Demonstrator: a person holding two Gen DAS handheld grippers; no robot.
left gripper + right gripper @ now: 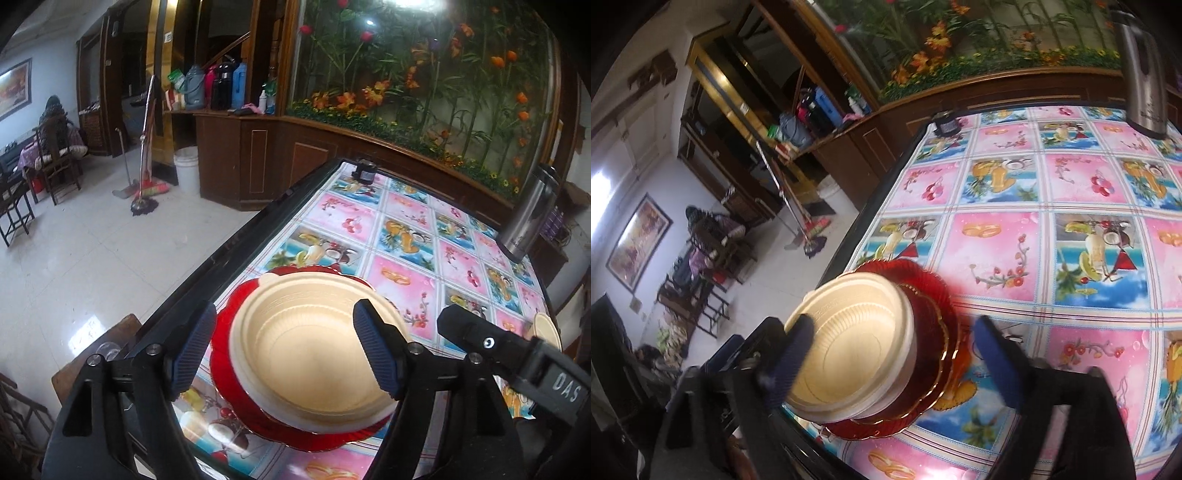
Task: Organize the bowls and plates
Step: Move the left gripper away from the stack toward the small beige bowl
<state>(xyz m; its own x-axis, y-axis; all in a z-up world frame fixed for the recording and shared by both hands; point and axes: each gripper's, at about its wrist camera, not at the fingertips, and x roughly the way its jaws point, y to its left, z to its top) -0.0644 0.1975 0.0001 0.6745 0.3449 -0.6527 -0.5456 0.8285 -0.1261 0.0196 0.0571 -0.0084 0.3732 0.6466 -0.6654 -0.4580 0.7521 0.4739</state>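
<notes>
A: Item one, the stack?
B: Cream bowls (314, 354), nested, seated on red plates (236, 306) with gilt scalloped rims. The stack stands at the tabletop (402, 225) edge, at about 7 o'clock of the patterned cloth in the right wrist view.

A: Left tongs (284, 350)?
B: Jaws wide. The bowls sit between them: one blue pad (195, 350) lies at 9 o'clock of the bowl rim, clear of it; the other crosses the rim at 3 o'clock. Whether that pad touches I cannot tell. No grip shown.

A: Right tongs (897, 365)?
B: Jaws wide, nothing held. The stack lies between the blue pads (997, 365); the left-side pad overlaps the bowl rim at 9 o'clock, the other stands apart at 3 o'clock of the plates, over the cloth.

A: Other entries?
B: One more cream bowl (546, 328) at the tabletop's right edge, at 3 o'clock of the stack in the left wrist view, partly hidden behind the other tool. A steel flask (1141, 70) upright at the far right corner, at 1 o'clock. A small dark device (365, 173) at the far left corner, at 12 o'clock.
</notes>
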